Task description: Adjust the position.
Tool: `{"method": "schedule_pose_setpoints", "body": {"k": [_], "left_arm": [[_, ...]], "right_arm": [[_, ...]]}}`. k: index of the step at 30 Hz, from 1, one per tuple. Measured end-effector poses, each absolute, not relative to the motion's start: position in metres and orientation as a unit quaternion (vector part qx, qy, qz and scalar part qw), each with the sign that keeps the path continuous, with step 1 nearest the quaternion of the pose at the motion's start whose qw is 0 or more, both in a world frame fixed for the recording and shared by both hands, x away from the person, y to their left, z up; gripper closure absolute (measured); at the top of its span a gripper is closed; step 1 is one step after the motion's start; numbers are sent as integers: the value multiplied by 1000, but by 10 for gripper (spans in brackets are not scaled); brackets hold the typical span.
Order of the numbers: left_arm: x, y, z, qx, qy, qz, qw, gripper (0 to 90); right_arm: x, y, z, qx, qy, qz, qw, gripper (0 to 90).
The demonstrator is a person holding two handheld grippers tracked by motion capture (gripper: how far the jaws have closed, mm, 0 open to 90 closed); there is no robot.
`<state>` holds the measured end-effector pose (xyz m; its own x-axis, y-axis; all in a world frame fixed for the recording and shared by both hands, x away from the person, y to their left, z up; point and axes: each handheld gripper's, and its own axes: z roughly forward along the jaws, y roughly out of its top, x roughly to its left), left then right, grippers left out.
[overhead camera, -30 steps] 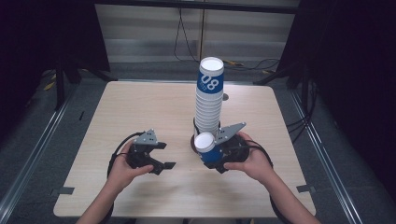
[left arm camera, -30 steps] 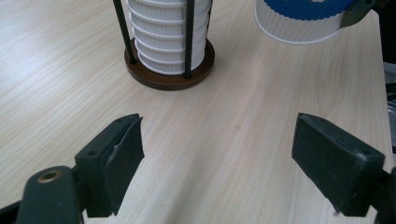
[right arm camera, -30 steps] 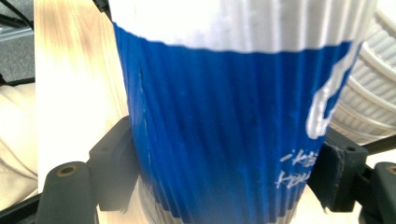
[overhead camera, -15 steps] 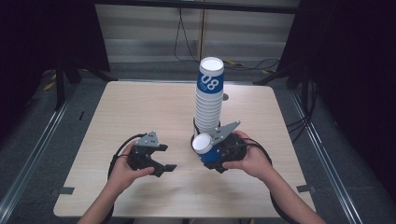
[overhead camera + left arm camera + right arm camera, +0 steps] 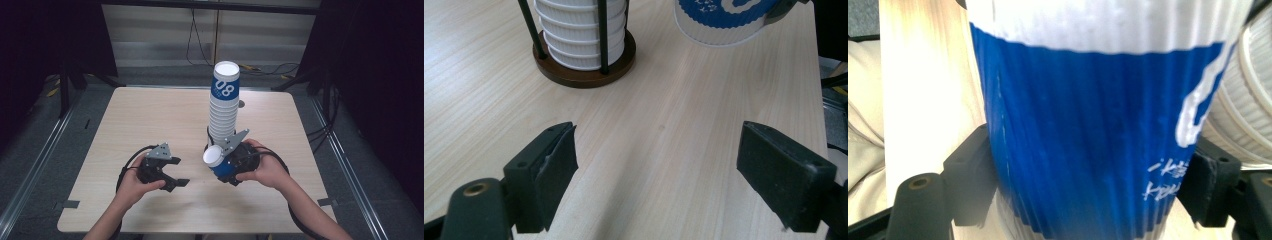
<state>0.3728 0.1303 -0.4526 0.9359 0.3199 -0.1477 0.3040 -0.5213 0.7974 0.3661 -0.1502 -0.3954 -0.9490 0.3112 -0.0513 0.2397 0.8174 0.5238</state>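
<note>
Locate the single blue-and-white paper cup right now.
In the high view the blue-and-white paper cup sits clamped in the right hand-held gripper, right of table centre, just in front of the tall cup stack in its holder.

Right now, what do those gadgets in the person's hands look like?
Both are black handheld tools. The left gripper has two blocky black jaws, a grey three-cornered plate on top and a looping black cable. The right gripper looks the same. The forearms are bare.

Two grippers (image 5: 176,176) (image 5: 220,162) — one loose blue cup (image 5: 216,161), one cup stack (image 5: 223,107), one round holder (image 5: 583,72).
</note>
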Motion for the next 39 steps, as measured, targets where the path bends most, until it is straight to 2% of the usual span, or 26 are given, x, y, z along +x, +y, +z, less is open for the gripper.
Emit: {"method": "schedule_pose_setpoints", "body": {"k": [39], "left_arm": [[370,127,-447,874,161,-8,458,160]], "right_arm": [[368,-122,-400,94,978,180,42,217]]}}
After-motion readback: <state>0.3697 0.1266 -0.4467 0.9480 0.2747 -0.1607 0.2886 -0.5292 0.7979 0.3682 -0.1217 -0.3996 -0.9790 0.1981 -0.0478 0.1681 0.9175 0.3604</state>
